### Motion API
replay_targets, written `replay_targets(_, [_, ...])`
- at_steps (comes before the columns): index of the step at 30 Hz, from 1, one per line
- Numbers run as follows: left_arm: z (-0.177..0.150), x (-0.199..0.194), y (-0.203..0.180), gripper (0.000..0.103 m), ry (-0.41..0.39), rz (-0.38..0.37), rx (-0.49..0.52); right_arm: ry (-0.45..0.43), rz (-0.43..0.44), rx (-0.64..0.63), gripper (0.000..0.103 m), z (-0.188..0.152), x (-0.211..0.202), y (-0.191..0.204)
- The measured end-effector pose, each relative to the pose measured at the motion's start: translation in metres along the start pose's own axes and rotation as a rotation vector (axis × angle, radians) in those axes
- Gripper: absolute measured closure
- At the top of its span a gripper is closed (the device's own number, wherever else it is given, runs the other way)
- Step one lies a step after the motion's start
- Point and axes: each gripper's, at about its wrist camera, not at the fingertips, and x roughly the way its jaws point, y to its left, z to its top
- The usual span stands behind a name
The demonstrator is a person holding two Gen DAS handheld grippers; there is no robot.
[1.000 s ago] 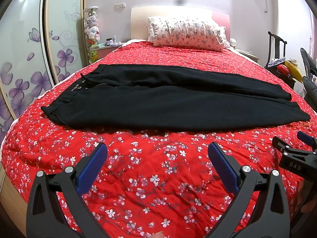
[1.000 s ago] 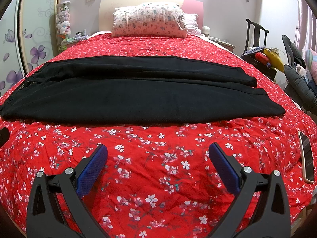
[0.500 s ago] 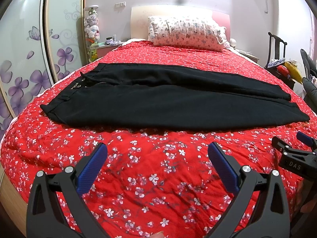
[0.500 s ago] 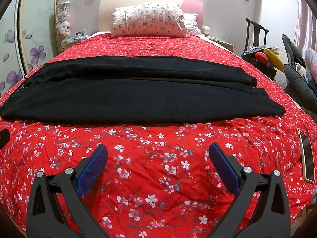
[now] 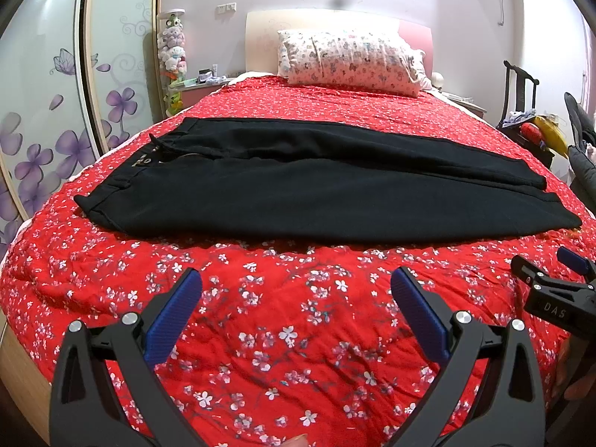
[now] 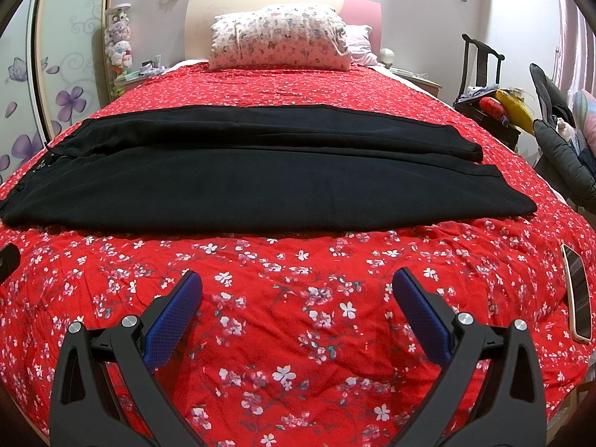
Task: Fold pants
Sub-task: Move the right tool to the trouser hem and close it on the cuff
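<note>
Bed cover: red quilt with small white blossoms spreads across the whole bed, lightly creased near the front.
Pants: black pants lie flat across the quilt's width, well beyond both grippers, the two legs laid side by side.
Pants edges: waistband points toward the left side of the bed; leg hems end near the right side. The near long edge runs almost straight, with a broad strip of bare quilt between it and the grippers.
Left gripper: left gripper hovers over bare quilt, blue pads spread wide apart, holding nothing.
Right gripper: right gripper likewise hovers over bare quilt with its pads wide apart and empty; its tip also shows at the right rim of the left wrist view.
Right bed edge: phone lies on the quilt close to the edge, apart from the hems.
Far end: patterned pillow leans at the headboard, with bare quilt between it and the pants.
Surroundings: wardrobe door with purple flowers on the left; dark chair piled with items on the right.
</note>
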Motion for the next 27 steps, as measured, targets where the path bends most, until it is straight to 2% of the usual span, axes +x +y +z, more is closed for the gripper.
replay_targets(8, [0.0, 0.002, 0.0, 0.002, 0.003, -0.02, -0.014, 0.0, 0.019, 0.017, 0.001, 0.002, -0.004, -0.002])
replay_targets(15, [0.006, 0.018, 0.003, 0.002, 0.05, -0.059, -0.055, 0.027, 0.116, 0.15, 0.001, 0.007, 0.0, -0.033])
replay_targets(19, [0.013, 0.028, 0.008, 0.002, 0.071, -0.067, -0.072, -0.002, 0.215, 0.208, 0.001, 0.03, -0.002, -0.059])
replay_targets(21, [0.017, 0.033, 0.011, 0.002, 0.078, -0.045, -0.09, -0.018, 0.269, 0.213, 0.001, 0.044, 0.001, -0.072])
replay_targets(24, [0.025, 0.039, 0.016, 0.002, 0.072, -0.037, -0.12, 0.035, 0.333, 0.237, 0.001, 0.078, 0.02, -0.107])
replay_targets(27, [0.034, 0.045, 0.017, 0.002, 0.034, -0.037, -0.133, 0.088, 0.337, 0.282, 0.001, 0.111, 0.047, -0.146])
